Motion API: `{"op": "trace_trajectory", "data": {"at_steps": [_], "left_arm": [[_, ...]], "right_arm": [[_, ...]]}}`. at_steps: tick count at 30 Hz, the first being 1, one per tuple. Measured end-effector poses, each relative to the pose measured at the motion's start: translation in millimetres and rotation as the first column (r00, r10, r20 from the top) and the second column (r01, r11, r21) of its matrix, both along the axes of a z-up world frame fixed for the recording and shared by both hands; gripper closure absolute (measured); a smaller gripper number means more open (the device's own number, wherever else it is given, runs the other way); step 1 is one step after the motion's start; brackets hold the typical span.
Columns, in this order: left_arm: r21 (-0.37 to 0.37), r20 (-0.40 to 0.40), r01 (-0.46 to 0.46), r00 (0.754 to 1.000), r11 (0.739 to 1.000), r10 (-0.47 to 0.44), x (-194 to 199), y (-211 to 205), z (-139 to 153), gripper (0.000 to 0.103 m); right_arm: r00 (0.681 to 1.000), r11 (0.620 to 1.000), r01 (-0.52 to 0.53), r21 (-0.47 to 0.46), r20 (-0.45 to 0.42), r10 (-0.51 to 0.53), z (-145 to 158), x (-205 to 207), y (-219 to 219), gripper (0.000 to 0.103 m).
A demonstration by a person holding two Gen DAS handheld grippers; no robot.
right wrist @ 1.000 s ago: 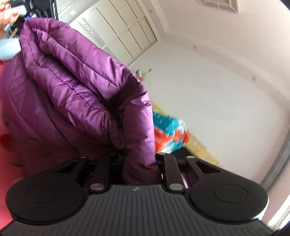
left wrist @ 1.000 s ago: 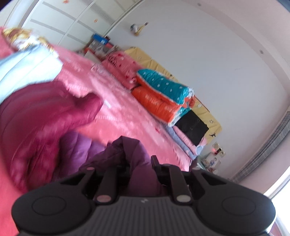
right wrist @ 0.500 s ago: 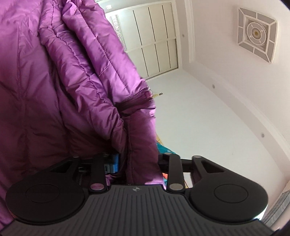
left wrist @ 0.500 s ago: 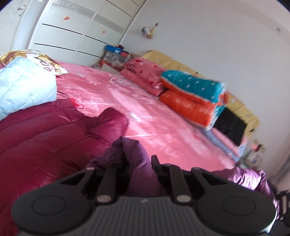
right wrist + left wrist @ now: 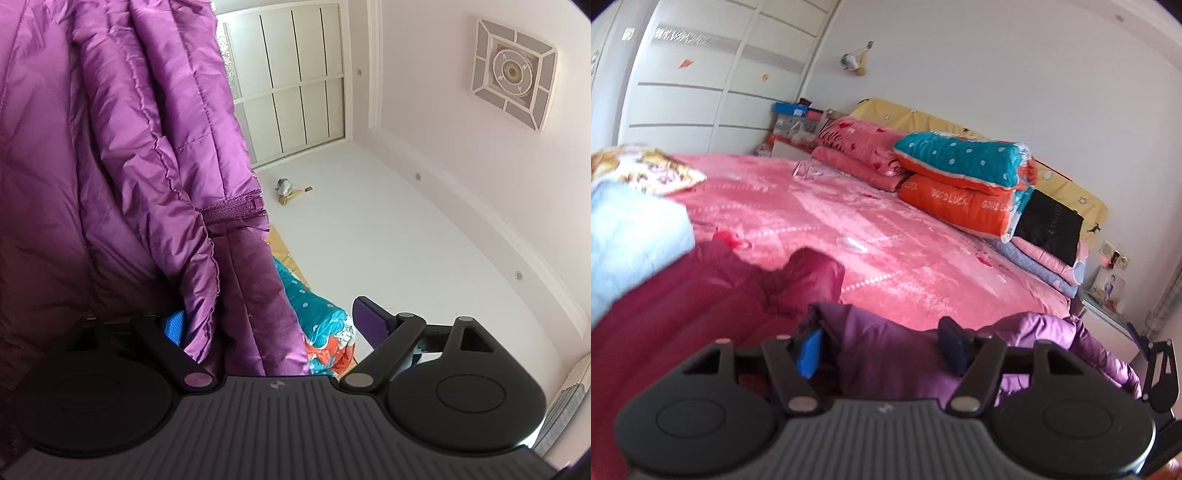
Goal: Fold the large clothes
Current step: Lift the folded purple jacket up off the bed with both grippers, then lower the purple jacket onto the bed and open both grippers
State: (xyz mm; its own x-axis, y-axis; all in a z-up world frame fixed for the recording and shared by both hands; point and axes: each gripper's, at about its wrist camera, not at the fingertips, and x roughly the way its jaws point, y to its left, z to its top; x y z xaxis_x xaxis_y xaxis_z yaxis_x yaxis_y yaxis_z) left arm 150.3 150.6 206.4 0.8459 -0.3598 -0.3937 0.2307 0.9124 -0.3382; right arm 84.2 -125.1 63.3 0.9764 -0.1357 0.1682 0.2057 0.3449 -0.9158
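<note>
A: Left hand-held gripper (image 5: 882, 345) status?
B: Fingers spread wide apart. Blue pad (image 5: 809, 352) on one side, dark pad on the other. The purple down jacket (image 5: 882, 363) lies between them, not pinched.

A: Right hand-held gripper (image 5: 271, 321)?
B: Also spread apart. The jacket (image 5: 118, 155) hangs in front of it and fills the left half of the view. A fold drops into the gap, up against the blue pad (image 5: 174, 326). The far pad stands clear of the fabric.

A: Any detail on the jacket?
B: Quilted, shiny. Zipper end (image 5: 236, 211) shows just above and ahead of the right gripper's fingers.

A: Where does the rest of it sit?
B: From the left wrist view it runs across the gap and off to the right, bunching up at the bed's edge. The other gripper's black frame (image 5: 1160, 373) shows at that far right side.

A: What else is around the left gripper?
B: A maroon down coat (image 5: 701, 295) just ahead and to the left, lying on the pink bedspread (image 5: 886, 236). A light blue quilted item (image 5: 631, 236) further left, beyond it. Ahead and right, well apart, a folded stack: teal polka-dot quilt (image 5: 964, 158) on top of an orange one (image 5: 960, 205). Pink folded blankets (image 5: 864, 147) beside that stack. White wardrobe (image 5: 701, 85) at the back.

A: Right view background?
B: Ceiling and a square ceiling fixture (image 5: 513, 72), upper right. The teal quilt peeks out between the fingers.
</note>
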Motion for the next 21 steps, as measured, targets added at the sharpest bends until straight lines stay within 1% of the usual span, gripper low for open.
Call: {"op": "trace_trajectory", "data": {"at_steps": [1,2,3,4,6,8,10,12,13,15,18,19,20,21], "left_arm": [[0.033,0.026,-0.039,0.999,0.999,0.039,-3.2,2.1,6.4,0.013],[0.069,0.071,-0.102,0.993,0.992,0.097,-7.5,3.0,10.7,0.001],[0.098,0.122,-0.152,0.983,0.984,0.139,-12.0,4.4,16.0,0.001],[0.111,0.147,-0.157,0.979,0.981,0.14,-15.1,8.1,20.0,0.001],[0.101,0.143,-0.142,0.981,0.985,0.127,-21.6,11.6,19.7,0.001],[0.113,0.132,-0.138,0.984,0.984,0.123,-30.6,9.8,13.1,0.001],[0.13,0.124,-0.131,0.986,0.983,0.115,-43.6,3.9,1.4,0.001],[0.117,0.11,-0.109,0.989,0.987,0.097,-53.6,-1.4,-9.5,0.001],[0.108,0.099,-0.099,0.991,0.989,0.089,-61.7,-4.7,-18.4,0.001],[0.121,0.096,-0.092,0.992,0.988,0.08,-74.9,-10.9,-34.3,0.001],[0.163,0.118,-0.14,0.985,0.977,0.122,-93.8,-16.0,-56.7,0.001],[0.187,0.131,-0.167,0.981,0.968,0.144,-100.2,-16.6,-65.2,0.001],[0.202,0.134,-0.192,0.977,0.96,0.167,-103.8,-13.8,-71.8,0.001],[0.208,0.137,-0.207,0.974,0.956,0.181,-107.3,-11.6,-78.8,0.001]], "right_arm": [[1.0,1.0,0.002,0.006,0.0,-0.002,1.5,0.6,0.4,0.0],[1.0,1.0,0.004,0.018,-0.009,-0.004,5.4,9.0,11.5,0.0],[0.999,0.999,0.019,0.029,-0.032,-0.018,7.0,12.0,13.5,0.0],[0.997,0.998,0.041,0.039,-0.066,-0.038,8.3,11.9,13.3,0.0],[0.985,0.995,0.076,0.071,-0.162,-0.064,14.8,22.5,16.0,0.0],[0.975,0.989,0.101,0.109,-0.207,-0.076,20.0,23.9,17.5,0.0],[0.962,0.975,0.125,0.185,-0.264,-0.073,29.7,25.1,19.8,0.0],[0.947,0.945,0.157,0.287,-0.314,-0.062,44.7,25.5,19.6,0.0],[0.942,0.925,0.169,0.341,-0.332,-0.05,54.0,23.5,19.4,0.0],[0.935,0.873,0.189,0.45,-0.355,-0.019,71.3,16.2,16.6,0.0],[0.942,0.779,0.197,0.595,-0.335,0.017,88.1,-5.7,9.4,0.0],[0.947,0.736,0.205,0.645,-0.321,0.018,92.9,-13.6,4.1,0.0],[0.952,0.68,0.209,0.703,-0.305,0.022,97.6,-21.3,-7.2,0.0],[0.958,0.612,0.208,0.763,-0.285,0.031,98.7,-30.6,-16.4,0.0]]}}
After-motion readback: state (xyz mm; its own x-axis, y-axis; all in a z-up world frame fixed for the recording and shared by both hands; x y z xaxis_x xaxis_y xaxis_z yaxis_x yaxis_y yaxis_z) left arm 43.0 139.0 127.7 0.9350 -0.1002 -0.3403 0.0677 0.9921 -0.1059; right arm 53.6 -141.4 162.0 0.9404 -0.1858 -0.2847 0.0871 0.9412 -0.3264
